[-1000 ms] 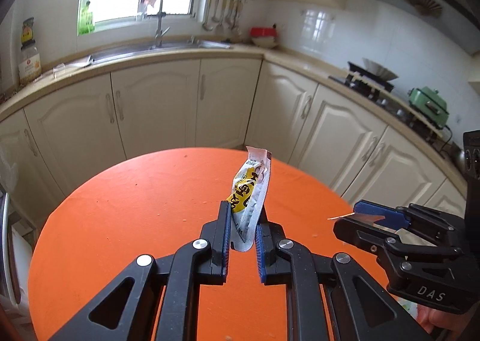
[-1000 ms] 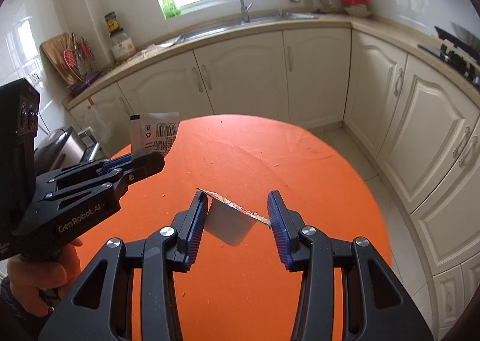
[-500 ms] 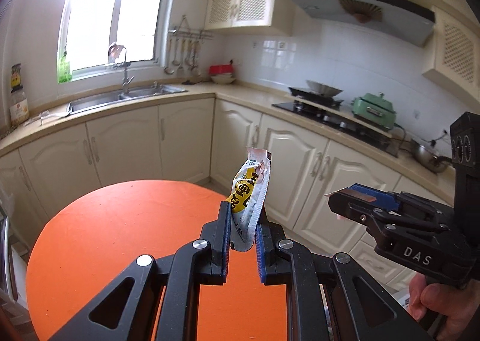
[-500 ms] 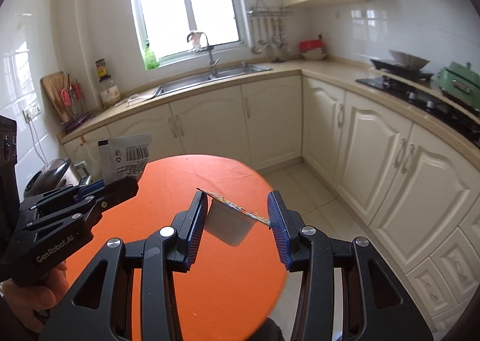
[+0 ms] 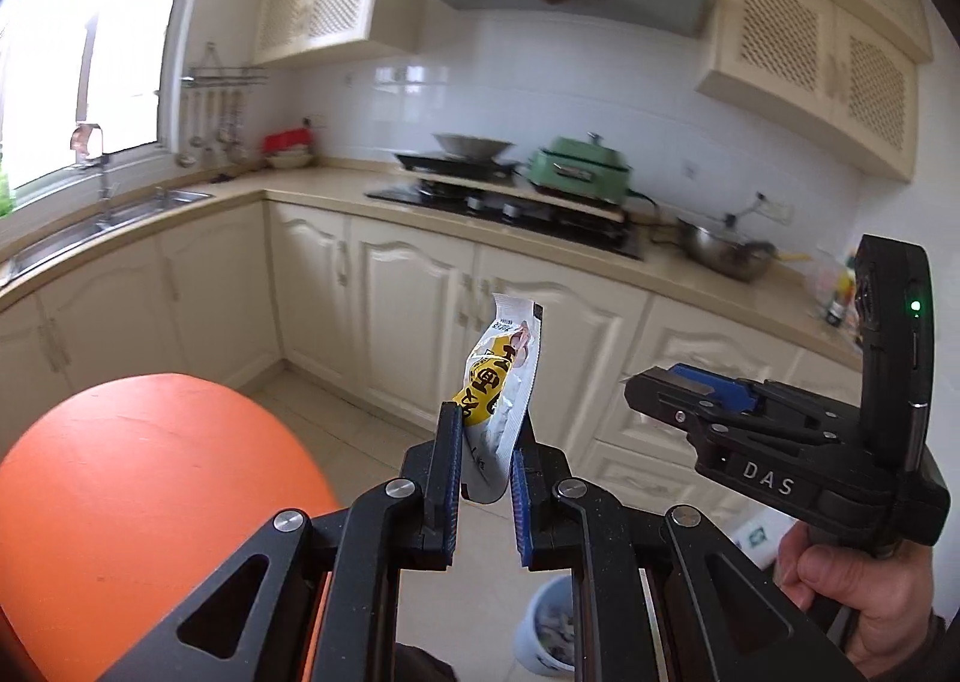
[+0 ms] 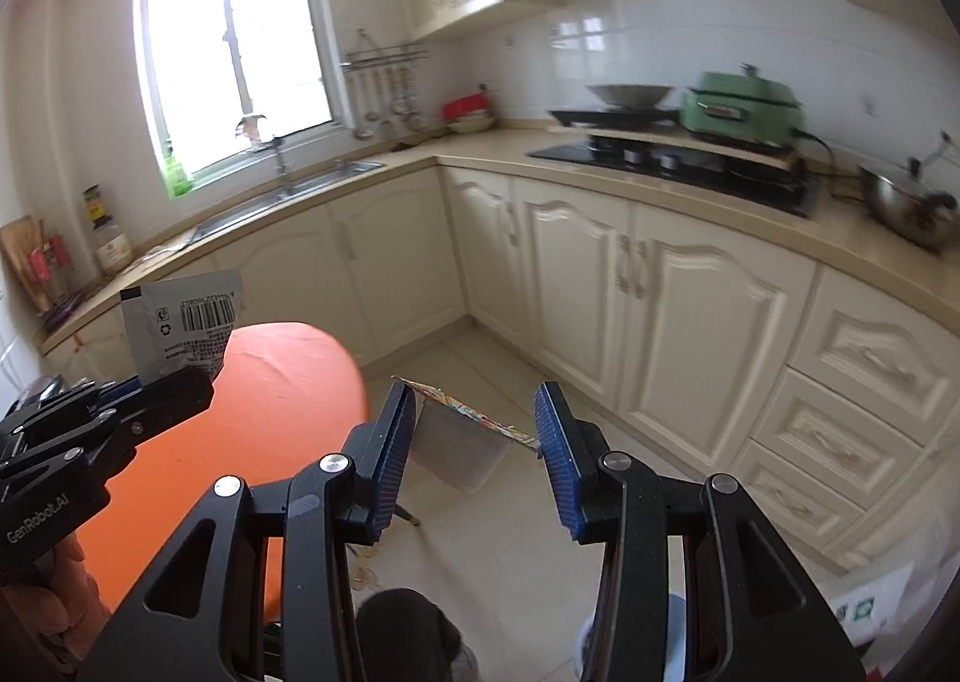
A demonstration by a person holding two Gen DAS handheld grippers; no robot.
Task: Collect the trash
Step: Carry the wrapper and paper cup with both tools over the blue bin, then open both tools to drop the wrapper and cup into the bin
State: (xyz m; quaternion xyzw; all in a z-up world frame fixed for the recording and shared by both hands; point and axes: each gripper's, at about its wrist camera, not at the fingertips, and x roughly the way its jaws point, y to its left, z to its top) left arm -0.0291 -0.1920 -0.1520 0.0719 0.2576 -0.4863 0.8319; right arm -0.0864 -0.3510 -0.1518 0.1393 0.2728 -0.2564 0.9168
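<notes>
My left gripper is shut on a yellow and white snack wrapper that stands upright between its blue pads. In the right wrist view the same wrapper shows its barcode side above the left gripper. Between the pads of my right gripper, which is shut on it, sits a small clear plastic cup with a peeled foil lid. In the left wrist view the right gripper hovers at the right, held by a hand. Both grippers hang in the air past the table's edge, over the floor.
The round orange table lies at the lower left. A white trash bin holding scraps stands on the tiled floor below the grippers. Cream cabinets and a counter with a stove run along the far side.
Both grippers have swung right, off the orange table and out over the floor beside the cabinets. Each keeps its hold, the left on the wrapper and the right on the cup.
</notes>
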